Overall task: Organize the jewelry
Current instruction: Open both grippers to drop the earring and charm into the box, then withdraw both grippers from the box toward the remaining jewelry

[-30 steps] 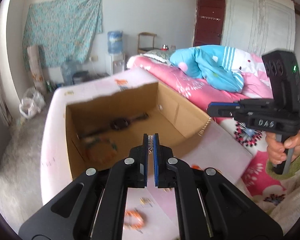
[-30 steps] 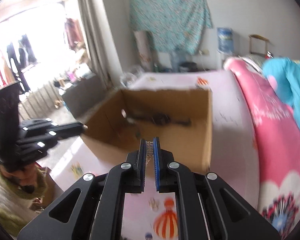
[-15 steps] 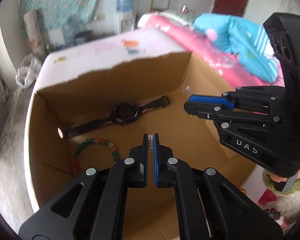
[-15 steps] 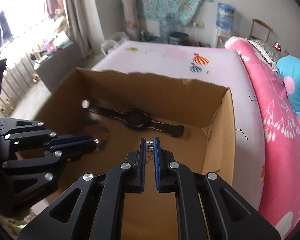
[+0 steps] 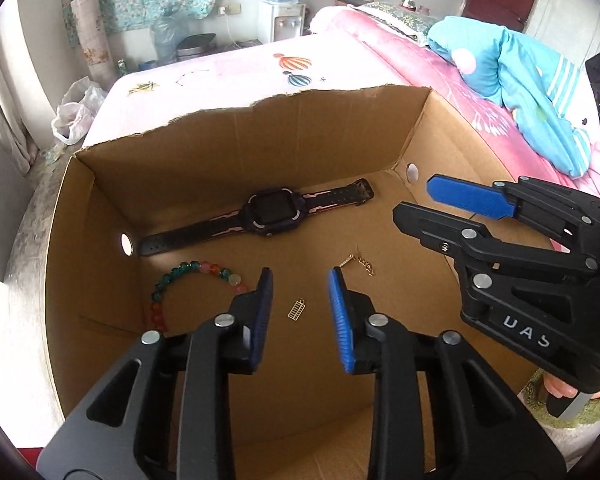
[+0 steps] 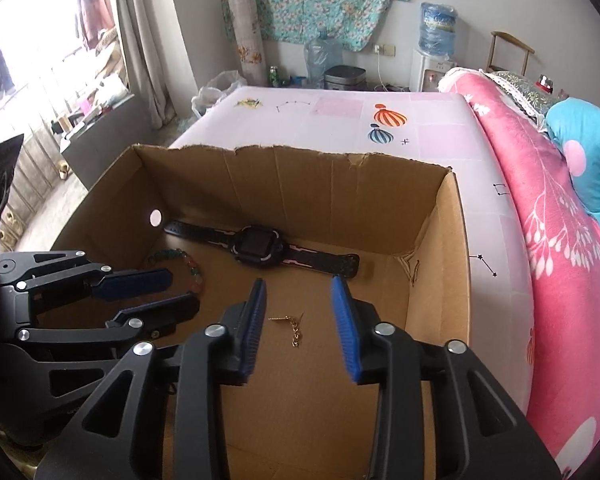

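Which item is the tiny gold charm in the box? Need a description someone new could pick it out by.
Look inside the open cardboard box on the pink bed. On its floor, nearer than the black smartwatch and right of the coloured bead bracelet, lies the gold charm. It is a flat, grid-patterned rectangle, unlike the gold chain piece lying just beyond it to the right.

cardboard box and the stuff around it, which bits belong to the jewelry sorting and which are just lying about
Job:
brown cardboard box
black and pink wristwatch
coloured bead bracelet
gold chain earring
small gold abacus charm

Lying about:
blue plush toy
white plastic bag
blue water bottle
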`<state>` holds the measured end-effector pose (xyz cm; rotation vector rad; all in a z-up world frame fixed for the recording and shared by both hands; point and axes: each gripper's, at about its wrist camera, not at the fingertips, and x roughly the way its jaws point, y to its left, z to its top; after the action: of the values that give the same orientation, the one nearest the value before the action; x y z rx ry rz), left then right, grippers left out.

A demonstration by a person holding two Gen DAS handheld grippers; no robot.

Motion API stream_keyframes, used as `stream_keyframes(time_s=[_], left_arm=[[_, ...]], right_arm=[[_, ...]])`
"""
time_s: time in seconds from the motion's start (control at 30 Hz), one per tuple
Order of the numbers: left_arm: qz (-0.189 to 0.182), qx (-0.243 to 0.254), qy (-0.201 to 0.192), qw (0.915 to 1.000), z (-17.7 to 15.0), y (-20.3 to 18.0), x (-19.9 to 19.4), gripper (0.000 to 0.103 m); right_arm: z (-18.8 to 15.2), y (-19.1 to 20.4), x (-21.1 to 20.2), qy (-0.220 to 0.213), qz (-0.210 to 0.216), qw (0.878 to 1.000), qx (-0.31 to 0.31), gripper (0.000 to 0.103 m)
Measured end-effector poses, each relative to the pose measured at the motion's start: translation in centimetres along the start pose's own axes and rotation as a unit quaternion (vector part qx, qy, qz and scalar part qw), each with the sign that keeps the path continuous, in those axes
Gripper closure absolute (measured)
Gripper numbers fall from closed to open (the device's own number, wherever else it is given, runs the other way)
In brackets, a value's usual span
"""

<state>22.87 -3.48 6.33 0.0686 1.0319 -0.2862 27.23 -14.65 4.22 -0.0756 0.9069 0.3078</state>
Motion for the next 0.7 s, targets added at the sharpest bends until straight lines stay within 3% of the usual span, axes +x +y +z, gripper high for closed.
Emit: stream_keyframes(time_s=[0.07, 0.17, 0.23, 0.33, 0.7], left_arm=[[0.005, 0.001, -0.009, 0.9999, -0.1, -0.1, -0.4, 0.064], [0.014, 0.002, -0.025, 0.9996, -0.2, -0.3, -1.1, 0.049], [0.018, 0.002, -0.038, 0.9991, -0.3, -0.5, -1.8, 0.046], [0.021, 0.002, -0.055, 0.9983, -0.4, -0.6, -3.0, 0.035], [0.043, -0.009, -0.113, 0.9926, -1.9, -0.5, -8.3, 0.019]], right_arm=[[0.0, -0.2, -0.4, -0.01, 0.0, 1.0, 0.008, 0.054], [0.0, -0.2, -0.9, -0.023, -0.005, 1.0, 0.01, 0.048], [-0.1, -0.2, -1.4, -0.034, -0.008, 0.999, 0.012, 0.043], [-0.1, -0.6, -2.8, -0.056, -0.001, 0.998, 0.027, 0.035], [-0.6, -0.2, -7.9, -0.127, 0.013, 0.991, 0.046, 0.018]])
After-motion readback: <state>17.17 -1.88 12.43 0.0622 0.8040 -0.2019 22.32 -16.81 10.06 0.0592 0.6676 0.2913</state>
